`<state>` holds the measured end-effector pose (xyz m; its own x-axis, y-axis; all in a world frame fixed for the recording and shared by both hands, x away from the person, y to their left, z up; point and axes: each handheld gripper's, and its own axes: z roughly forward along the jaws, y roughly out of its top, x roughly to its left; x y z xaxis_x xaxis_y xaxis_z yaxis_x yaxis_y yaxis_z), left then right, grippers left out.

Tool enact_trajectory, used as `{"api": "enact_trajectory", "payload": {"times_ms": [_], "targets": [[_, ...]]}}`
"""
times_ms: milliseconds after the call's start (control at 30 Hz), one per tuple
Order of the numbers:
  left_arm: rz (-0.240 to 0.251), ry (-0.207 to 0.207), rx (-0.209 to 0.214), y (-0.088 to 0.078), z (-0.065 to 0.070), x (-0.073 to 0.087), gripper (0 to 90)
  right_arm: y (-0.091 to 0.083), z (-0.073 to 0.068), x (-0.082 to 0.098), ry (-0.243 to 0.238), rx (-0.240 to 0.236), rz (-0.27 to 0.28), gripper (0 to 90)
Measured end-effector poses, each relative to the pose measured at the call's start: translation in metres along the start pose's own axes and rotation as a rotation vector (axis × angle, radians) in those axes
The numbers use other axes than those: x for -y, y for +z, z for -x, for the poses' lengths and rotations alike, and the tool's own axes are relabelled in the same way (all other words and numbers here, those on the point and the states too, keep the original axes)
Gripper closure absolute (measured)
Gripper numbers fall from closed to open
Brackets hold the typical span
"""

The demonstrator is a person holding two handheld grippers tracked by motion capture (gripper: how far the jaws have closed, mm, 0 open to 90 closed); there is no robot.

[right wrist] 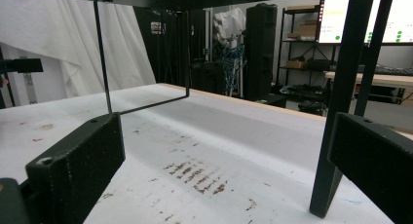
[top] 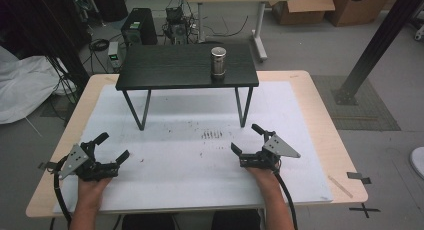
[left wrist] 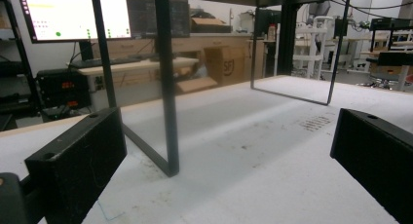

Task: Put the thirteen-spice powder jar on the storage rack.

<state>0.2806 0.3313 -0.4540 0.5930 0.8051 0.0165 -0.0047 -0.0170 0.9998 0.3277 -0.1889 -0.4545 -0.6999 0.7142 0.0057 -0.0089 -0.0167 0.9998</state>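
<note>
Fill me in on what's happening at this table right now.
A person sits at a wooden table covered by a white mat, with a black two-jaw gripper in each hand. The left gripper and the right gripper both rest low on the mat with jaws open, holding nothing. Beyond them stands a small black shelf on thin metal legs, with a shiny metal cylinder upright on top, untouched.
</note>
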Motion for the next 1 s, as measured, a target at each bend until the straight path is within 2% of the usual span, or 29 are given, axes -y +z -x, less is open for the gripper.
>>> {"api": "enact_trajectory", "payload": {"times_ms": [1000], "targets": [[-0.002, 0.0, 0.0, 0.0002, 0.0001, 0.0, 0.2, 0.0001, -0.0005, 0.0001, -0.004, -0.001, -0.001, 0.0]]}}
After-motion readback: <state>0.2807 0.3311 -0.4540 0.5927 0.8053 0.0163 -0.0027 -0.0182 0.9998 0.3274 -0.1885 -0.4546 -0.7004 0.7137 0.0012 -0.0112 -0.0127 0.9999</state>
